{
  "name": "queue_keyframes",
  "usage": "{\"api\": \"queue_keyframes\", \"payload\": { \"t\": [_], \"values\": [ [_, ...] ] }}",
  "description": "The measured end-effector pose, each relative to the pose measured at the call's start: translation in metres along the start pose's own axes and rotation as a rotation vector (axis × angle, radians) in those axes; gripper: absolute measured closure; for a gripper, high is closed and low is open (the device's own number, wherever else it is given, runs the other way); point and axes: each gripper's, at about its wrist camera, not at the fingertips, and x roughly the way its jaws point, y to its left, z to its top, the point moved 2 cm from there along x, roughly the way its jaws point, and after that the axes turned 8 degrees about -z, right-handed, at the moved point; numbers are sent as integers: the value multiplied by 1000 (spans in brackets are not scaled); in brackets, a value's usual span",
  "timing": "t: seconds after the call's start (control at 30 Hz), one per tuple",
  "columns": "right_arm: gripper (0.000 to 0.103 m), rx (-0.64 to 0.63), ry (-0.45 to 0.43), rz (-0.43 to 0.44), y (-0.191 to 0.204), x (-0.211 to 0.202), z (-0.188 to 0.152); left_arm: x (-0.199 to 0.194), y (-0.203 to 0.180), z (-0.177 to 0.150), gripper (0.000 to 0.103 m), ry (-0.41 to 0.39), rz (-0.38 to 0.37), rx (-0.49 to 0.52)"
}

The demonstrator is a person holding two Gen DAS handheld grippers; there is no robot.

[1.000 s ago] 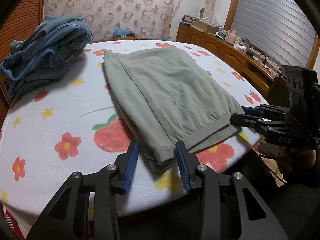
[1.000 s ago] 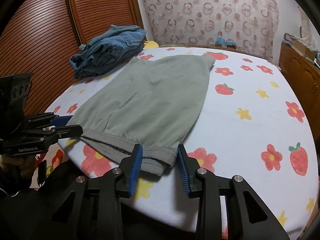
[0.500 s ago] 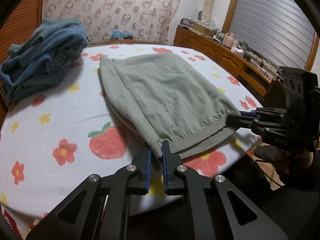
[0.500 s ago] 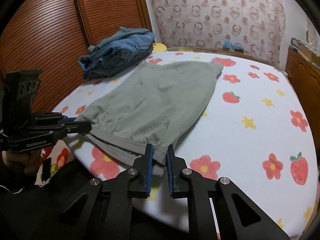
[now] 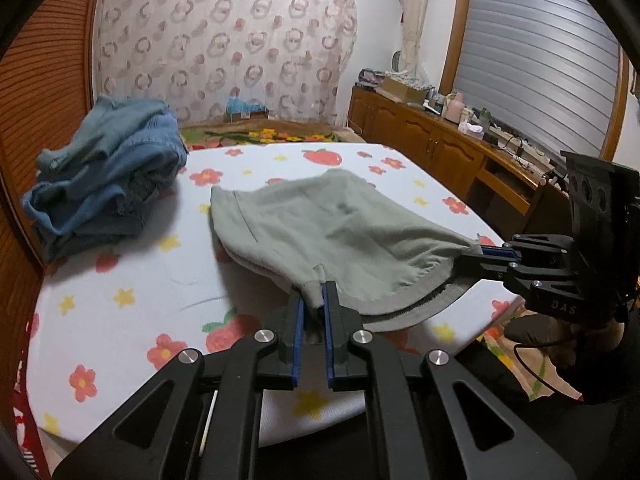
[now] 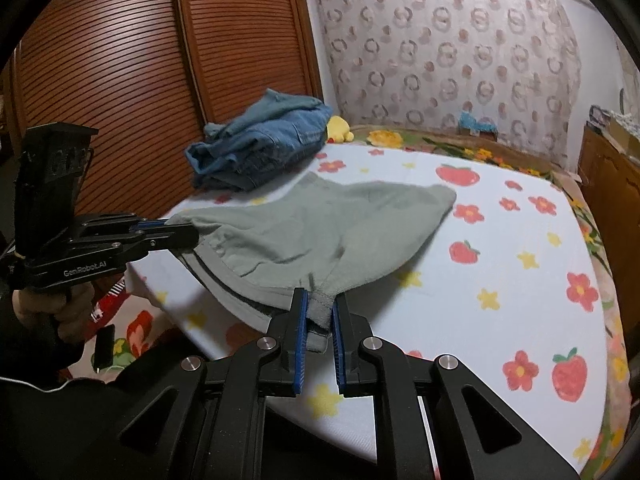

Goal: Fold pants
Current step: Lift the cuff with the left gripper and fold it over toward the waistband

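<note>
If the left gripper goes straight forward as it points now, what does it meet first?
The green pants clamped in the left gripper itself; past them, probably only the flowered bed cover.

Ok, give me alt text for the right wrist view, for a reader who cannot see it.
The right gripper is shut on one near corner of the grey-green pants, and the left gripper pinches the other, raising that edge off the bed with its fruit-and-flower sheet. A pile of blue denim clothes sits behind, beside slatted wooden doors.

sage-green pants (image 5: 328, 224); blue denim pile (image 5: 108, 184)
</note>
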Motion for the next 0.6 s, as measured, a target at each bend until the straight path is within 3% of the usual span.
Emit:
{"api": "queue_keyframes", "payload": {
  "t": [0.4,0.6],
  "values": [
    [92,1,-54,20,-2,-29,9,-24,-11,20,94,-83,-27,31],
    [92,-1,-69,6,-8,-14,21,-9,-3,34,94,-86,-16,29]
  ]
}}
